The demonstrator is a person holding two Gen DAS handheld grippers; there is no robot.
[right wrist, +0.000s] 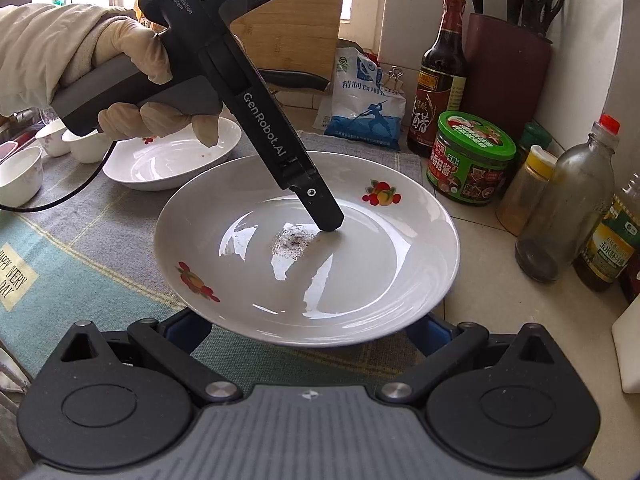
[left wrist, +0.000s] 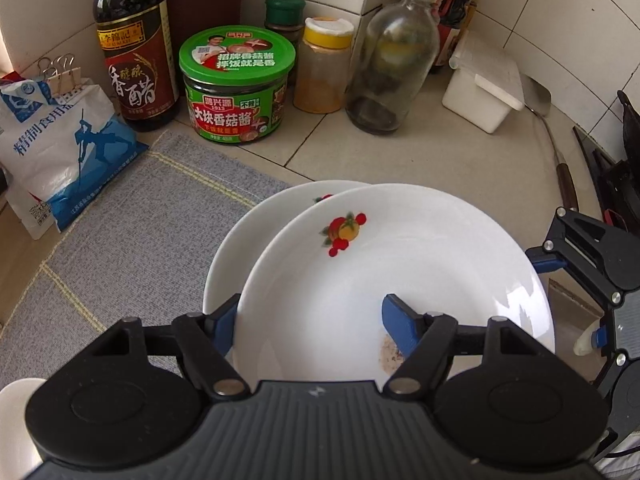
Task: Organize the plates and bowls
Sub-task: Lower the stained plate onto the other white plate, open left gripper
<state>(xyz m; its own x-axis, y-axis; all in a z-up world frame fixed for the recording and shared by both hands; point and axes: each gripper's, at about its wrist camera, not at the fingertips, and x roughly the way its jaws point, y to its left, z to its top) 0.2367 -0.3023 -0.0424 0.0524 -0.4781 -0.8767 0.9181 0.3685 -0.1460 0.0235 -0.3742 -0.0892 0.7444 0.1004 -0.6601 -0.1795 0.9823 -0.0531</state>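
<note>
A white plate with fruit prints [left wrist: 400,264] [right wrist: 320,248] has a dirty speckled patch in its middle. My left gripper [left wrist: 316,320] straddles its rim, one blue finger [left wrist: 400,328] inside and one [left wrist: 224,320] outside, the jaws wide apart. In the left wrist view a second white plate [left wrist: 260,224] lies beneath it. My right gripper [right wrist: 312,328] is under the plate's near edge with its fingers spread wide and mostly hidden. Another white plate [right wrist: 172,160] lies further back on the grey mat [right wrist: 100,240]. Small white bowls [right wrist: 24,172] stand at the far left.
Along the tiled wall stand a vinegar bottle [left wrist: 132,48], a green-lidded sauce jar [left wrist: 236,84], a spice jar [left wrist: 324,68], a glass bottle [left wrist: 392,60], a salt bag [left wrist: 60,152] and a white box [left wrist: 484,88]. A knife block [right wrist: 508,68] and an oil bottle [right wrist: 612,248] stand at right.
</note>
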